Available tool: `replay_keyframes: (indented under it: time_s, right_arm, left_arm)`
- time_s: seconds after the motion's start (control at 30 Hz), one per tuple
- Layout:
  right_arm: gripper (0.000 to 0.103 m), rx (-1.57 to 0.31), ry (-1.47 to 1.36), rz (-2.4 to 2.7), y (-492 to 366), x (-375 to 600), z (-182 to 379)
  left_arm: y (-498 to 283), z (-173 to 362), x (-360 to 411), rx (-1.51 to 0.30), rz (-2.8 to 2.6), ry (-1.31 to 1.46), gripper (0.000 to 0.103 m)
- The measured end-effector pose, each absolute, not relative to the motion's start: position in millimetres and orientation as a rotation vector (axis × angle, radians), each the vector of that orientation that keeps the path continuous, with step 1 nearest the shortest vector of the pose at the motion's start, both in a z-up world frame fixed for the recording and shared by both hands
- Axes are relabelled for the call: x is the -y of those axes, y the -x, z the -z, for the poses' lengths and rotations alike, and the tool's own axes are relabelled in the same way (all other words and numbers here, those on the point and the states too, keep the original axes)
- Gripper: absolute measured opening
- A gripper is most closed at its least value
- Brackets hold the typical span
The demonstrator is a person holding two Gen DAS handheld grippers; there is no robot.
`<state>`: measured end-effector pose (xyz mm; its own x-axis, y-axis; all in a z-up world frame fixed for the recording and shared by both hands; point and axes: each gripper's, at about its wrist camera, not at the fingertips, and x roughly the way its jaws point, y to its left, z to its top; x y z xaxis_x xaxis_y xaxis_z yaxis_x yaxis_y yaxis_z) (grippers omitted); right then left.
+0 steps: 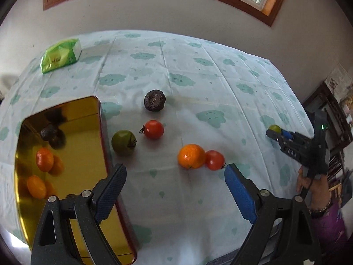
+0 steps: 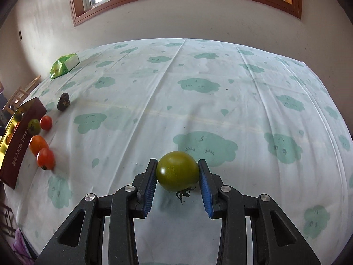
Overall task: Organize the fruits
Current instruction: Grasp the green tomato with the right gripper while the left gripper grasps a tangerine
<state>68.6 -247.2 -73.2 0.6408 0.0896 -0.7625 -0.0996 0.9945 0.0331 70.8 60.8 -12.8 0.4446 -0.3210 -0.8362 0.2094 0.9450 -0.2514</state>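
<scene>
My right gripper [image 2: 177, 172] is shut on a green tomato [image 2: 177, 171], both pads touching its sides; it also shows in the left wrist view [image 1: 274, 129]. My left gripper [image 1: 175, 172] is open and empty above the cloth. Ahead of it lie an orange [image 1: 191, 156] touching a red tomato [image 1: 214, 160], another red tomato [image 1: 153, 129], a second green tomato [image 1: 123, 142] and a dark wrinkled fruit [image 1: 154, 100]. A gold tin box [image 1: 77, 154] at the left holds two oranges [image 1: 44, 159] and a dark fruit.
A green tissue pack [image 1: 60, 55] lies at the far left of the table. The cloud-print tablecloth [image 2: 198, 99] covers the table up to the wall. The box's dark red side [image 2: 19, 150] faces the right gripper. Furniture stands off the table's right edge.
</scene>
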Motion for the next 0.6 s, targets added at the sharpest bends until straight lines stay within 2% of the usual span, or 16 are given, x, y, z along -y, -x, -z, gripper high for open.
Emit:
replay_keyframes:
  time_s: [0.17,0.33,0.43,0.5,0.6]
  right_arm:
    - [0.038,-0.835,-0.027,-0.13,-64.3,253.7,75.2]
    - [0.038,-0.823,-0.035,-0.173,-61.5,251.3,73.3]
    - [0.038,-0.814,-0.041,-0.186,-60.3,251.0,72.0]
    - [0.038,-0.809,-0.05,-0.195,-59.5,252.3,71.6]
    - [0.038,-0.802,-0.059,-0.205,-58.0,253.3,70.8]
  left_arm:
    - [-101.5,35.1,-58.7,-1.176,0.274,0.322,0.077]
    - [-110.9,47.6,-50.4,-1.226,0.217,0.386,0.076]
    - [-113.9,53.7,-48.8,-1.237,0.182,0.432,0.072]
    - [-116.8,59.3,-46.5,-1.258,0.175,0.459,0.061]
    - [-120.9,69.7,-44.7,-1.299,0.156,0.5,0.051]
